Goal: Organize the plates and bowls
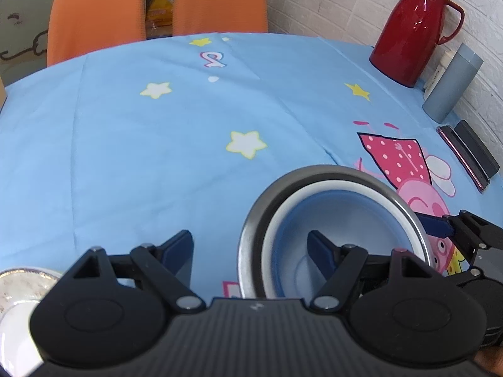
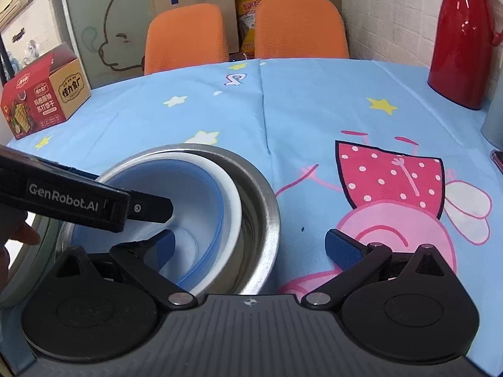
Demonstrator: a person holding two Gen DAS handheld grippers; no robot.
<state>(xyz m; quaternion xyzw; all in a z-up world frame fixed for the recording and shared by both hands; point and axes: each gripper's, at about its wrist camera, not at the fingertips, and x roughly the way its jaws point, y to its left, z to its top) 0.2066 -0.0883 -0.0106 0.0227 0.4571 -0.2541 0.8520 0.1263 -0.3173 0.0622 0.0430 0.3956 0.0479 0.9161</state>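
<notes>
Three nested bowls sit on the blue cartoon tablecloth (image 2: 314,100): a blue bowl (image 2: 201,194) inside a white bowl (image 2: 231,201) inside a steel bowl (image 2: 267,216). At far left stands a red biscuit box (image 2: 41,100) printed with Chinese characters. Marked "GenRobot.AI", the left gripper (image 1: 251,248) spreads wide and empty, one finger reaching into the blue bowl. Rightward, the right gripper (image 2: 251,245) gapes equally wide, gripping nothing, straddling the steel rim.
</notes>
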